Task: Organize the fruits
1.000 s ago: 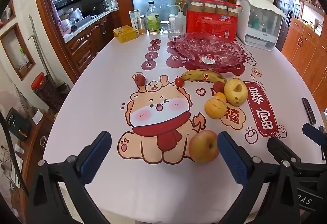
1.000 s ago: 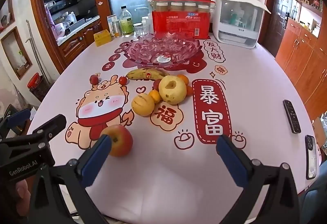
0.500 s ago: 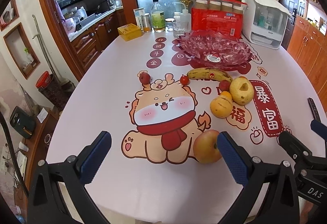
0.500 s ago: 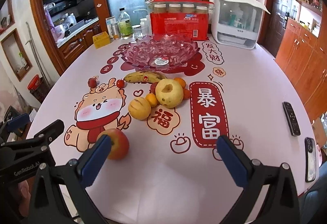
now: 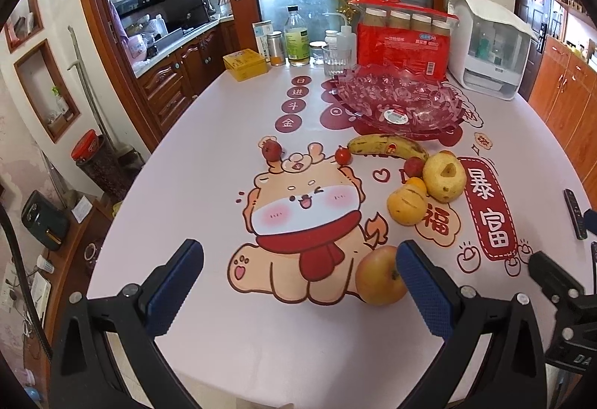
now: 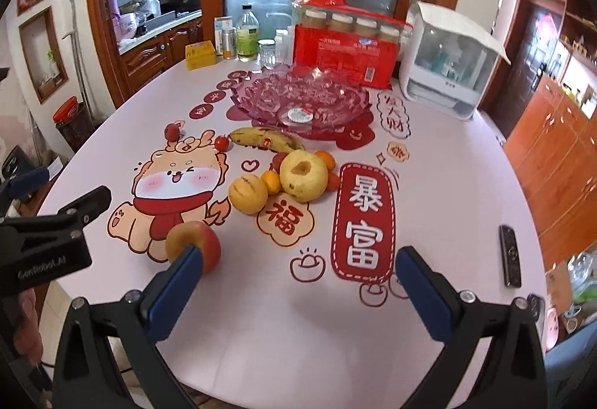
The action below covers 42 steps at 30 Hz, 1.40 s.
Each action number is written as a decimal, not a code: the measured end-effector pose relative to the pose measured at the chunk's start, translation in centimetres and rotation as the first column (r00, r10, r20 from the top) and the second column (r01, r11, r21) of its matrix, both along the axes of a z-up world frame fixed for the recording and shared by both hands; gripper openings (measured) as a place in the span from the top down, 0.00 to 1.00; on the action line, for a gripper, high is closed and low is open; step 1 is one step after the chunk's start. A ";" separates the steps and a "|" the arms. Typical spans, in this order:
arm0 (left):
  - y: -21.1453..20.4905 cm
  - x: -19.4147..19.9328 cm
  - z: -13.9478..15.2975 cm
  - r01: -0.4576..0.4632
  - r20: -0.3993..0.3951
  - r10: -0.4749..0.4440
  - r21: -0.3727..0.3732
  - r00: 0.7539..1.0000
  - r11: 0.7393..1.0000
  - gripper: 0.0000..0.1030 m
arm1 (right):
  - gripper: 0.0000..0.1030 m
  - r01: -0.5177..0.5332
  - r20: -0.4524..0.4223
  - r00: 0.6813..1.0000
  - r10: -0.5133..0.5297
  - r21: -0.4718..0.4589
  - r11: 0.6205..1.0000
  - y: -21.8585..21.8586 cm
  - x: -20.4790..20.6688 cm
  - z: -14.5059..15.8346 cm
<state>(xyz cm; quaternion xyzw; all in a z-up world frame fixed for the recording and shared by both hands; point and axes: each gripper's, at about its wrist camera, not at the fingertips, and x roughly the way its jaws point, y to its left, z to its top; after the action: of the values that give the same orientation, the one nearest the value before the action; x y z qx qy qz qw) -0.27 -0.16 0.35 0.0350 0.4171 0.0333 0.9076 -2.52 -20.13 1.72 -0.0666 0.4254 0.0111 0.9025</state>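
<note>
Apple (image 5: pixel 380 276) beside my left hand-held gripper (image 5: pixel 298 282)
Both my hand-held grippers gape wide, holding nothing; right hand-held gripper (image 6: pixel 298 282) hovers nearby.

Home dining room: wooden cabinets (image 5: pixel 175 73), kitchen counter (image 5: pixel 179 40), tableclothed table (image 5: pixel 186 192).

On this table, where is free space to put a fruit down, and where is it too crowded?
Free: the near strip of tablecloth in front of the apple, and the right side between the red banner print and the remote. The glass bowl is empty too. Crowded: the cluster around the pear and banana, and the far edge with bottles.
</note>
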 end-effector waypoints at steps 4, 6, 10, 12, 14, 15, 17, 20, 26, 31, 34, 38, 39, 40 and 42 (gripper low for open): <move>0.1 0.0 0.0 0.001 0.002 -0.001 0.000 1.000 1.000 0.01 | 0.00 0.009 0.028 1.000 -0.008 -0.031 0.999 0.0 0.0 0.6; 0.2 0.1 0.2 0.004 0.007 -0.004 0.002 1.000 1.000 0.01 | 0.00 0.018 0.033 0.999 -0.018 -0.021 1.000 -0.3 0.2 0.7; 0.1 0.6 0.5 0.014 0.012 -0.014 0.010 1.000 1.000 0.01 | 0.00 0.023 0.037 0.999 -0.024 0.016 1.000 -0.9 0.7 0.8; -0.2 1.2 0.5 0.020 0.005 -0.021 0.014 1.000 1.000 0.01 | 0.00 0.017 0.046 0.999 -0.019 0.030 0.999 -1.1 1.0 0.8; -0.2 1.5 0.3 0.027 0.000 -0.027 0.016 1.000 1.000 0.01 | 0.00 0.009 0.058 0.998 -0.012 0.043 0.999 -1.0 1.2 0.9; -0.3 1.6 0.2 0.028 -0.003 -0.028 0.017 1.000 0.999 0.01 | 0.00 0.006 0.060 0.998 -0.009 0.046 0.999 -0.9 1.4 0.9; -0.5 2.1 -0.1 0.033 -0.012 -0.033 0.018 0.999 0.999 0.01 | 0.00 0.003 0.058 0.998 -0.006 0.049 0.999 -0.6 1.8 0.8; -0.4 2.6 -0.5 0.032 -0.027 -0.031 0.011 0.999 0.999 0.01 | 0.00 -0.003 0.052 0.999 0.000 0.067 0.998 -0.3 2.3 0.5; -0.1 3.8 -1.4 0.032 -0.061 -0.033 -0.018 0.998 0.999 0.01 | 0.00 -0.033 0.041 0.999 0.028 0.113 0.993 0.1 3.1 0.0; -0.2 4.0 -2.0 0.036 -0.068 -0.038 -0.033 0.997 0.999 0.01 | 0.00 -0.006 0.030 1.000 0.002 0.117 0.993 -0.1 3.7 -0.6; -0.2 4.0 -2.1 0.036 -0.068 -0.038 -0.032 0.997 0.999 0.01 | 0.00 0.003 0.025 1.000 -0.006 0.121 0.993 -0.4 3.8 -0.9; -0.2 3.8 -2.4 0.035 -0.067 -0.038 -0.033 0.997 0.999 0.01 | 0.00 0.011 0.013 1.000 -0.013 0.127 0.992 -0.5 4.1 -1.4; -0.2 3.8 -2.5 0.037 -0.067 -0.039 -0.035 0.997 0.999 0.01 | 0.00 0.012 0.010 1.000 -0.013 0.129 0.992 -0.5 4.1 -1.5; -0.2 3.8 -2.5 0.041 -0.066 -0.043 -0.038 0.997 0.998 0.01 | 0.00 0.013 0.007 1.000 -0.014 0.130 0.991 -0.4 4.1 -1.6; -0.3 3.8 -2.7 0.046 -0.065 -0.049 -0.040 0.997 0.998 0.01 | 0.00 0.014 0.000 1.000 -0.015 0.134 0.991 -0.4 4.2 -1.8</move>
<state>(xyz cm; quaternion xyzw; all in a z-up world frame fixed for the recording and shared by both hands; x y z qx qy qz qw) 3.52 -0.46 -2.32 0.0286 0.4466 0.0025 0.8943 1.64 -20.49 -0.08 -0.0030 0.4238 0.0330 0.9052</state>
